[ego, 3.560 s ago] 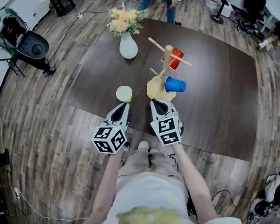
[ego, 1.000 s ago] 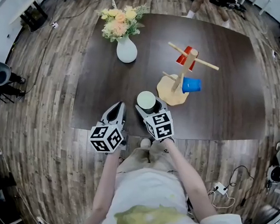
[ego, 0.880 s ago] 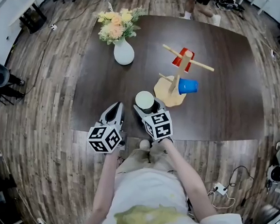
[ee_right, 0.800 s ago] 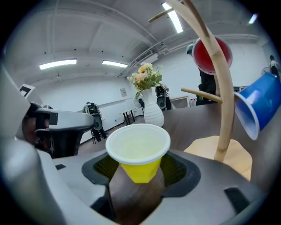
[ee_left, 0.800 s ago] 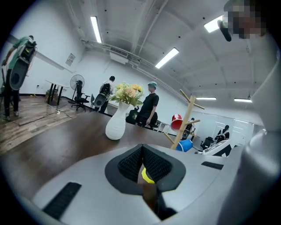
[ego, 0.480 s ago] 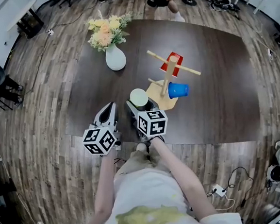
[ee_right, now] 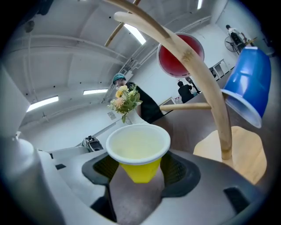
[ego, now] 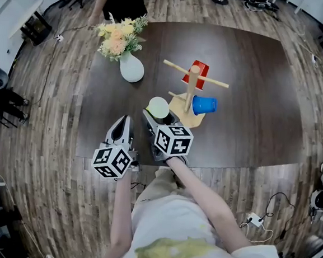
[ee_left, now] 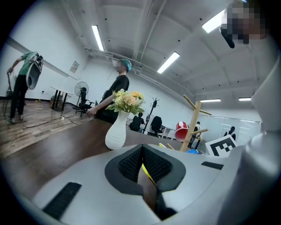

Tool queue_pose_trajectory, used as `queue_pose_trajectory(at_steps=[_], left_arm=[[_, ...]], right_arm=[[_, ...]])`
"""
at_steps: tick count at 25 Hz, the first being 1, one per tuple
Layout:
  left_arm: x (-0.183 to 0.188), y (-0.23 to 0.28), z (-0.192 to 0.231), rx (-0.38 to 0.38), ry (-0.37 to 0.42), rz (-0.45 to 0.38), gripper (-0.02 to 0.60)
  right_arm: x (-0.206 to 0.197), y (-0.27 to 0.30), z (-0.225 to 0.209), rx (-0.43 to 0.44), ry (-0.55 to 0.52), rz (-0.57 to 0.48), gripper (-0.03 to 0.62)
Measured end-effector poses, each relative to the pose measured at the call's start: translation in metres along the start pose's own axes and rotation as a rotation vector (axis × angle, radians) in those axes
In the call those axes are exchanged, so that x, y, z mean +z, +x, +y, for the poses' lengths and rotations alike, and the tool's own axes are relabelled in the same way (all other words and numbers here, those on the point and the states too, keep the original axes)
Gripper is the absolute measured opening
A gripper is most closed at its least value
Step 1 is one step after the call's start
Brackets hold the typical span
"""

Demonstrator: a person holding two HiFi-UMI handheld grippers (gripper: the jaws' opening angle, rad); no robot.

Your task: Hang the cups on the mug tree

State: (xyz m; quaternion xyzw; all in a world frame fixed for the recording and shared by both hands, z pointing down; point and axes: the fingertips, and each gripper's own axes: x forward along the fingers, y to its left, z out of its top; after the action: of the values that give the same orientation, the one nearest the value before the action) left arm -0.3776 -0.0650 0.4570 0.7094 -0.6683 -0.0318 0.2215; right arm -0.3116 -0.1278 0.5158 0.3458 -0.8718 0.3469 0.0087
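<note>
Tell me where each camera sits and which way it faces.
Head view: on the person's head, looking steeply down at the table; shows both forearms, the left gripper and right gripper.
Left gripper view: on the left gripper, looking across the table to the vase; its shut jaws show.
Right gripper view: on the right gripper, facing the mug tree; its jaws clamp the yellow cup.
Shared: all show vase and mug tree.

We are in an open-plan office or lab: a wood-plank floor (ego: 44, 115), a large dark surface (ego: 255, 89), swivel chairs (ee_left: 156, 125), long strip lights (ee_left: 97, 37) on a bare ceiling, a standing fan (ee_left: 81, 91), a power strip (ego: 253, 220) trailing cables, and other people (ee_left: 116, 90) about.
</note>
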Motion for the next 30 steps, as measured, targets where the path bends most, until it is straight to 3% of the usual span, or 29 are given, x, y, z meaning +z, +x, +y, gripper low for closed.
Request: queue_pose_trajectory(at_steps=[20, 30], left_arm=[[0.007, 0.044, 0.002, -0.173, 0.071, 0.110, 0.023], [0.008, 0.054, -0.004, -0.239, 0.092, 0.141, 0.023]], right_arm=[[0.038, 0.012, -0.017, -0.062, 0.265, -0.232, 0.301], [0.049, 0.004, -0.027, -0.037, 0.418, -0.359, 0.299]])
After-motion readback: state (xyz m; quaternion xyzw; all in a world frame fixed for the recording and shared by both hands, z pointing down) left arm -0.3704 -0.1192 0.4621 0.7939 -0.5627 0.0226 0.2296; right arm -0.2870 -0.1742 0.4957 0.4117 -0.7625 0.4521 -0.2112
